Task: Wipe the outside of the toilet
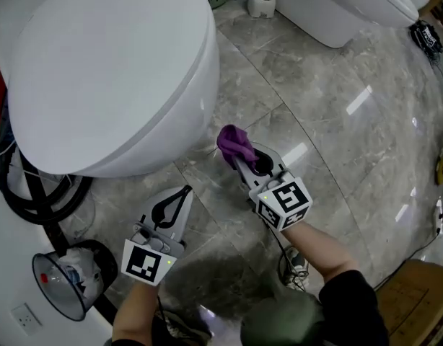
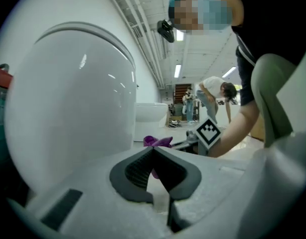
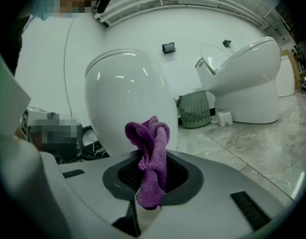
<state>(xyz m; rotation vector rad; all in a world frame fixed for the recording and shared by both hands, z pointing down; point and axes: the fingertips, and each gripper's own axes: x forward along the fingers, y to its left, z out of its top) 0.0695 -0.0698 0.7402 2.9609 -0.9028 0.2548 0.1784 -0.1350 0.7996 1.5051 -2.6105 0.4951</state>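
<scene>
Right hand-held gripper [image 1: 241,162] clamps purple cloth [image 1: 234,143] near toilet [image 1: 113,71]; left hand-held gripper [image 1: 185,192] closed, empty.

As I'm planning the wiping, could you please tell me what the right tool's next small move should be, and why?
Probably ease the right tool forward until the purple cloth it grips presses on the side of the toilet. In the head view the cloth appears just short of the white surface, with floor showing between.

Right gripper [image 1: 241,160] fingers pinch purple cloth [image 1: 234,143], bunched past the fingertips, near toilet [image 1: 106,71] side. Left gripper [image 1: 185,190] fingertips together, nothing between.
</scene>
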